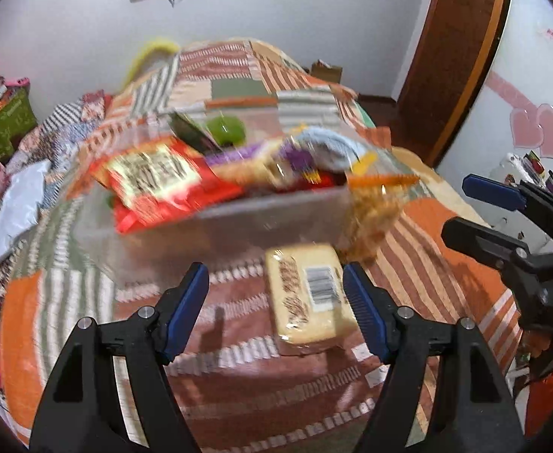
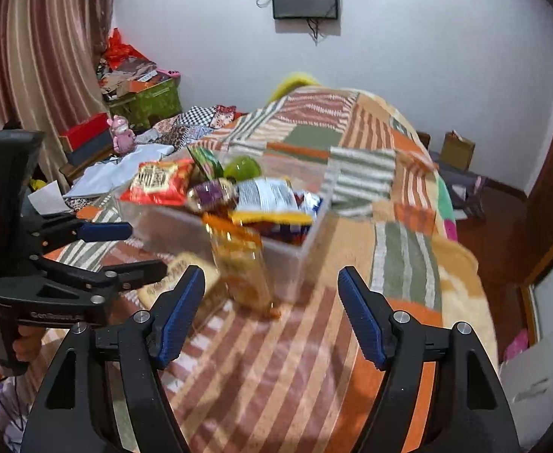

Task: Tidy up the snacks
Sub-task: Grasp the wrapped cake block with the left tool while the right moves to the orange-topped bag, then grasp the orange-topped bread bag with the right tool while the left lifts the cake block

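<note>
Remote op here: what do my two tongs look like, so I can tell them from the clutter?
Both match: left tongs and right tongs have black plastic arms with triangular cut-outs, silver pivot bolts and ribbed blue pads. Raised lettering marks the left body in the right wrist view; a thin dark cable hangs below its handle.

Clear plastic bin [image 1: 238, 211]: rectangular, open-topped, on the striped patchwork bedspread at frame centre, heaped with packets.
Red snack bag [image 1: 152, 181]: lies tilted over the bin's left rim, yellow label up.
Pale yellow wrapped cake [image 1: 308, 294]: flat on the bedspread, lower centre, barcode facing up, just in front of the bin.
Orange-topped clear bag of golden snacks [image 2: 238, 264]: leans upright against the bin's near wall.
Green round item [image 2: 242, 168]: at the bin's far side.
</note>
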